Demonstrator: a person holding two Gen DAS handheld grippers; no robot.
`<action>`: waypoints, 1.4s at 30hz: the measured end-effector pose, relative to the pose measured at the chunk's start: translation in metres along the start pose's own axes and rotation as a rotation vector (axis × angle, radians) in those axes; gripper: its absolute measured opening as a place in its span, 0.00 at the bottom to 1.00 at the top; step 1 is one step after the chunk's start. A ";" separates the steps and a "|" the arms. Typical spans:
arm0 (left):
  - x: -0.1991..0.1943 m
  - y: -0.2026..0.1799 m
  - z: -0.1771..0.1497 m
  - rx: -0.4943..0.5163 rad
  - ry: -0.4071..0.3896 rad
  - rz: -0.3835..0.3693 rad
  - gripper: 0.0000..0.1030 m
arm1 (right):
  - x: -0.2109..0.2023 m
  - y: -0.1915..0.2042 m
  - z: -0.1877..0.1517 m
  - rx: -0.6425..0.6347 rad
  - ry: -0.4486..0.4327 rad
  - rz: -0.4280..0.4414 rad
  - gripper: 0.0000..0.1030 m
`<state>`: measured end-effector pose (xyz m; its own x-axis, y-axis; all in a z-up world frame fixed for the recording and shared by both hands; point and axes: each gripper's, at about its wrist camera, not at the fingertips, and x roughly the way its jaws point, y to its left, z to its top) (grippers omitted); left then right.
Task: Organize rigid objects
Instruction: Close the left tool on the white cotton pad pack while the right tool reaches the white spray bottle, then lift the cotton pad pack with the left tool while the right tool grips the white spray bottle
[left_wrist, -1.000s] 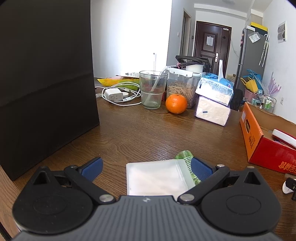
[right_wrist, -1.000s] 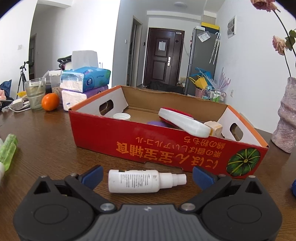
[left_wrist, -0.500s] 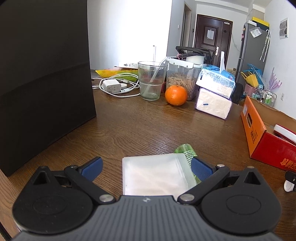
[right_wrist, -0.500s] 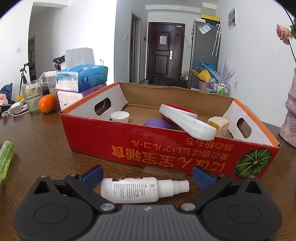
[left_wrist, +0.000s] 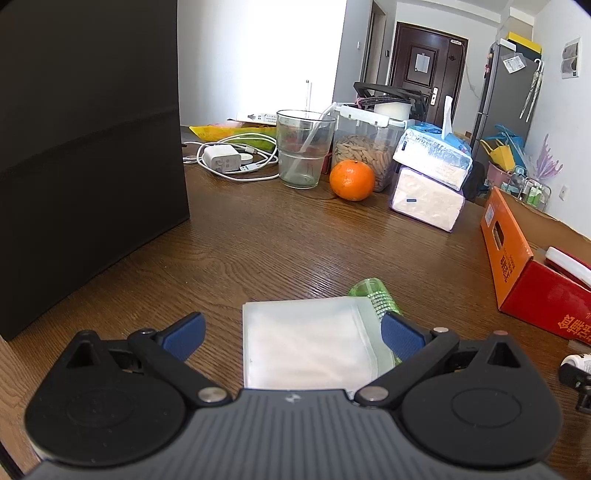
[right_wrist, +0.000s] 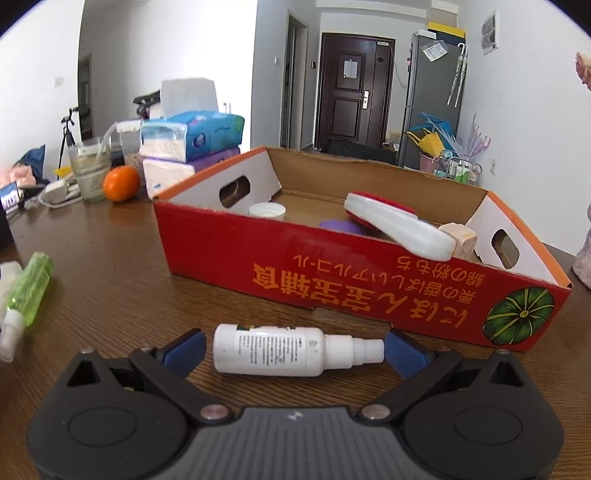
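A red box (right_wrist: 332, 266) with orange lettering, a white bottle (right_wrist: 280, 349), a green bottle (right_wrist: 29, 288).

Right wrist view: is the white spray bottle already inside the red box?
No. The white spray bottle lies on the table in front of the red box, between the open right tool's fingers.
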<state>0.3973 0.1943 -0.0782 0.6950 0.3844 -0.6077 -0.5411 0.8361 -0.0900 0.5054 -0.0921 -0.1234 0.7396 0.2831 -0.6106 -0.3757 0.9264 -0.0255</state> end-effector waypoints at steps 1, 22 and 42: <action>0.000 0.000 0.000 0.000 0.001 -0.001 1.00 | 0.003 0.000 0.000 -0.001 0.015 -0.001 1.00; 0.019 -0.013 -0.006 -0.002 0.046 0.056 1.00 | 0.007 -0.013 0.000 0.111 0.013 -0.032 0.94; 0.029 -0.008 -0.005 0.031 0.084 0.071 0.81 | -0.002 -0.013 -0.001 0.132 -0.022 -0.045 0.94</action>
<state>0.4196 0.1973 -0.0990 0.6125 0.4104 -0.6756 -0.5721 0.8199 -0.0205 0.5076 -0.1048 -0.1229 0.7670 0.2443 -0.5934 -0.2659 0.9626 0.0527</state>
